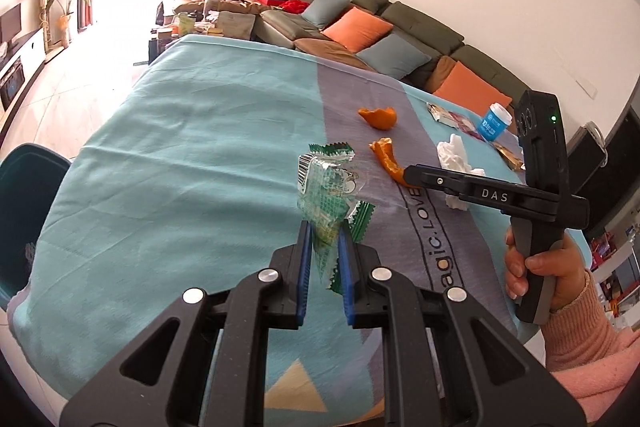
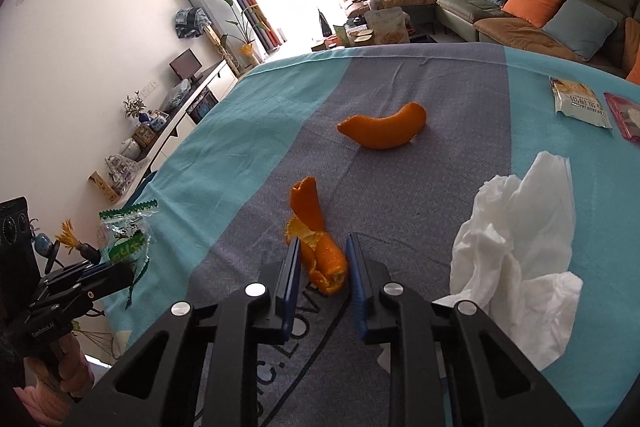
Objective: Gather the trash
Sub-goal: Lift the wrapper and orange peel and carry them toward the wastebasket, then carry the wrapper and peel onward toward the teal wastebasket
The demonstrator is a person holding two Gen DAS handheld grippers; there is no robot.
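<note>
My left gripper (image 1: 325,233) is shut on a clear and green snack wrapper (image 1: 328,187) and holds it above the table; the wrapper also shows in the right wrist view (image 2: 126,237). My right gripper (image 2: 323,247) is open, its fingers on either side of a curled orange peel strip (image 2: 316,247) lying on the cloth. In the left wrist view the right gripper (image 1: 408,175) sits at the end of that peel (image 1: 385,157). A second orange peel (image 2: 384,131) lies farther away. A crumpled white tissue (image 2: 516,251) lies to the right.
A teal and grey tablecloth (image 1: 180,147) covers the table. A dark teal bin (image 1: 24,195) stands at the table's left edge. More wrappers (image 2: 580,103) and a blue cup (image 1: 496,121) lie at the far right. A sofa with cushions (image 1: 360,27) stands behind.
</note>
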